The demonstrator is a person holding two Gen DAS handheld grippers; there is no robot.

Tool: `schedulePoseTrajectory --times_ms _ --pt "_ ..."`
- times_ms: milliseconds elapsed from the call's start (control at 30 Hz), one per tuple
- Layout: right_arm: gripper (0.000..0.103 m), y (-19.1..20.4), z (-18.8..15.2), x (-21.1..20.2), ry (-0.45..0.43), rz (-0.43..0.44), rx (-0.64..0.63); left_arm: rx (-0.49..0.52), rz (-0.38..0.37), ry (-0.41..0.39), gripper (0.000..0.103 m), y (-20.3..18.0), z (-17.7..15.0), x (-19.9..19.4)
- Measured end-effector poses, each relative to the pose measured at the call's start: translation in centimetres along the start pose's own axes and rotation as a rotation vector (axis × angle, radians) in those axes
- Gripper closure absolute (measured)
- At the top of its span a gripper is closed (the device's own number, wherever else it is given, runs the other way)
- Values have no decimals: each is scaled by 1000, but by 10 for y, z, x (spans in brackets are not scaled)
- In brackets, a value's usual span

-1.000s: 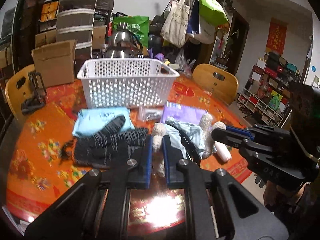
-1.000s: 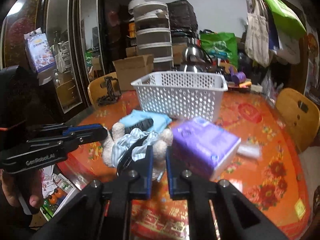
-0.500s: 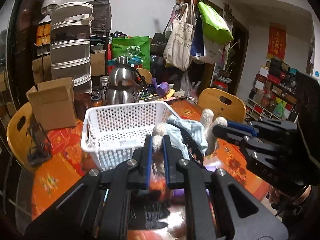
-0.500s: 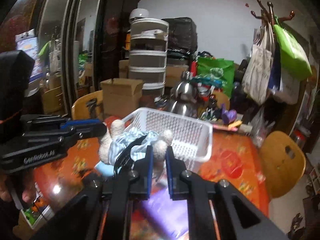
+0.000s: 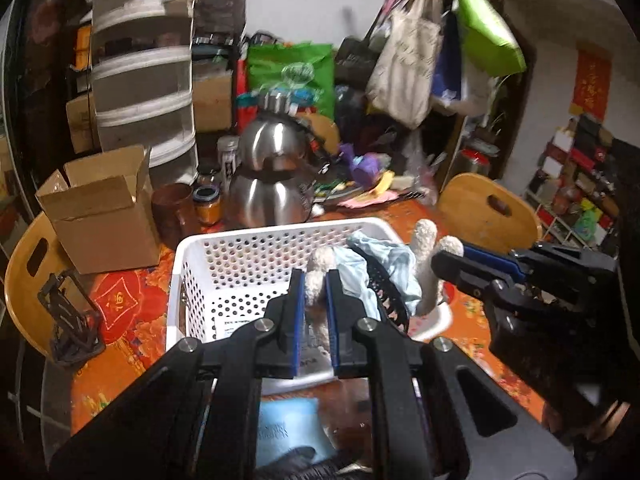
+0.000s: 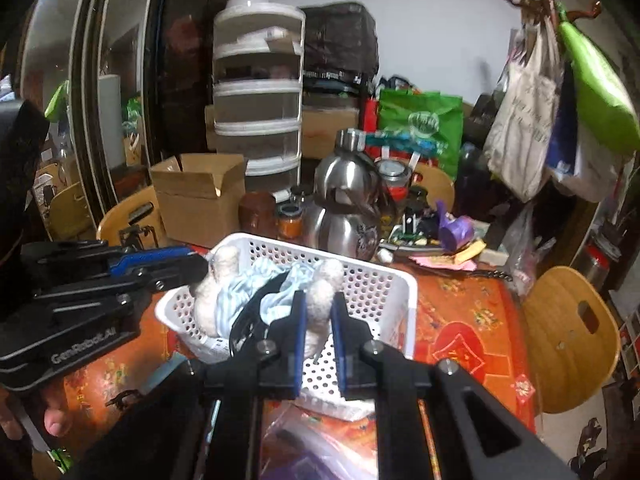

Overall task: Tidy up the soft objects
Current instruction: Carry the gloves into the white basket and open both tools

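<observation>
A cream plush toy in pale blue striped cloth hangs between my two grippers above the white perforated basket. My left gripper is shut on one fuzzy limb of the toy. My right gripper is shut on another limb. In the right wrist view the toy sits over the basket, and the left gripper shows at its left. In the left wrist view the right gripper shows at the toy's right. A blue pack lies on the table below.
A cardboard box, a brown jar, steel kettles and clutter stand behind the basket. Wooden chairs ring the orange patterned table. A black clip lies at the left. A purple pack lies below the right gripper.
Both grippers have lifted the plush toy off the table and carried it forward, so it now hangs over the basket. The other soft items stayed on the table below.
</observation>
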State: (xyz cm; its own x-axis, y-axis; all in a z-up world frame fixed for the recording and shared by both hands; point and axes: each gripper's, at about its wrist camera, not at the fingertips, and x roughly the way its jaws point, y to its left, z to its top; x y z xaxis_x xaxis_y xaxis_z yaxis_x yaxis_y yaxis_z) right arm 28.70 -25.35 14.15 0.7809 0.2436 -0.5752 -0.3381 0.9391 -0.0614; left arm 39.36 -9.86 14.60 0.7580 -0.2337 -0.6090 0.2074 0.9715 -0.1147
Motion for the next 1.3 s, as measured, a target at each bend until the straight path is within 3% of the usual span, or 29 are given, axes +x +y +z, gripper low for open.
schedulePoseTrajectory --times_ms 133,333,433,467,500,567,600,800,1000,1167,1300 --pt "93 0 3 39 32 -23 -29 -25 32 39 94 12 9 42" --pt "92 -4 -4 86 75 -4 -14 -84 81 88 92 38 -8 85" --pt "84 -8 -12 102 112 16 10 -95 105 111 86 50 -18 97" --pt "76 -10 -14 105 116 5 12 -93 117 111 77 56 -23 96" --pt "58 -13 -18 106 113 -8 11 -92 133 110 61 60 -25 95" --pt "39 -23 -26 107 119 -33 23 -96 140 100 37 68 -29 90" --pt "39 -28 -28 108 127 -45 34 -91 132 91 34 71 -31 86" --pt "39 -48 -45 94 118 -28 97 -40 174 78 31 75 -49 57" --pt "39 -39 -50 80 105 -3 81 -18 212 103 30 82 -82 18" --pt "38 -36 -64 46 76 1 73 -32 240 141 30 101 -136 -20" --pt "30 -45 -94 2 25 2 102 -69 253 120 30 115 -201 -58"
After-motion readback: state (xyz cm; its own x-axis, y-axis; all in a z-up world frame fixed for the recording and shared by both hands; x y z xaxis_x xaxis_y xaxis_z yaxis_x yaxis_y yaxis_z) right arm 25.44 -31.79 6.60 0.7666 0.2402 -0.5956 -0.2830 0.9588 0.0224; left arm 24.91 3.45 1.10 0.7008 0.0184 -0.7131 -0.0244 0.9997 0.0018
